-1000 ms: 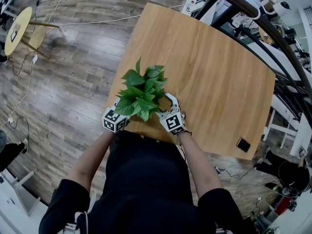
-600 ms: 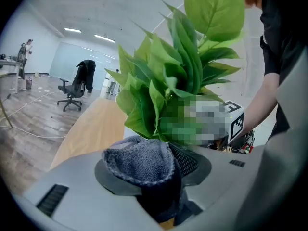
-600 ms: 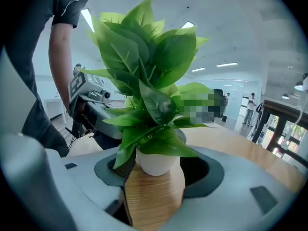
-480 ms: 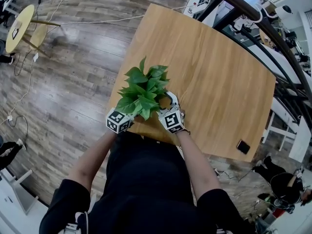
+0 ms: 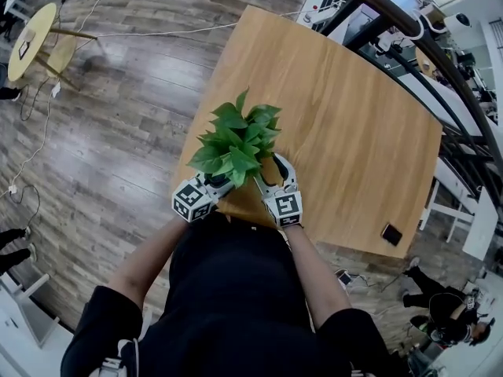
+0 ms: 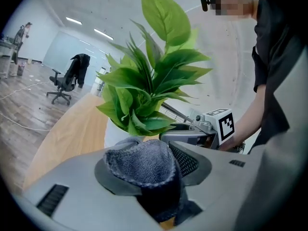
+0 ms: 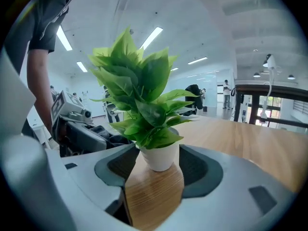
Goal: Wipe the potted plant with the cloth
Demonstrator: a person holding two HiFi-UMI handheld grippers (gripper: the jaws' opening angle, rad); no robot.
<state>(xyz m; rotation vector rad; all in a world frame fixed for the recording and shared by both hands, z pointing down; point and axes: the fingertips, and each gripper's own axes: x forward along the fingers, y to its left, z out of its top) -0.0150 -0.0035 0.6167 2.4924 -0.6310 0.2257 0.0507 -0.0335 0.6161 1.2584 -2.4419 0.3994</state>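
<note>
**Operator:** Where does the plant stand?

**Spotter:** Your potted plant (image 5: pixel 236 140) is upright in its white pot (image 7: pixel 160 157), close to the near edge of the surface (image 5: pixel 354 116) and toward its near left corner. It stands right in front of you, so both arms reach it without stretching.

**Operator:** And the cloth?

**Spotter:** The grey cloth (image 6: pixel 144 162) is bunched in your left claw (image 5: pixel 218 184), whose jaws are closed tight on it. A rounded pad of cloth bulges out past the tips. I judge that is why you hold it this way: the soft fold meets the leaves, not the hard jaws. The pad sits low, just beside the pot and under the lowest leaves. Whether it touches a leaf I cannot tell.

**Operator:** My right side?

**Spotter:** Your right claw (image 5: pixel 277 170) is spread wide and holds nothing. The pot stands just beyond its tips, in line with the gap, with bare wood between the jaws. It looks placed to brace the pot from the other side, so the light pot does not slide or tip when you push with the cloth. You flank the plant, one claw on each side.

**Operator:** Anything else nearby?

**Spotter:** A small dark flat thing (image 5: pixel 391 233) lies at the near right corner, well apart from the plant. The wiping itself looks barely begun, and most of the foliage is above the cloth.
</note>
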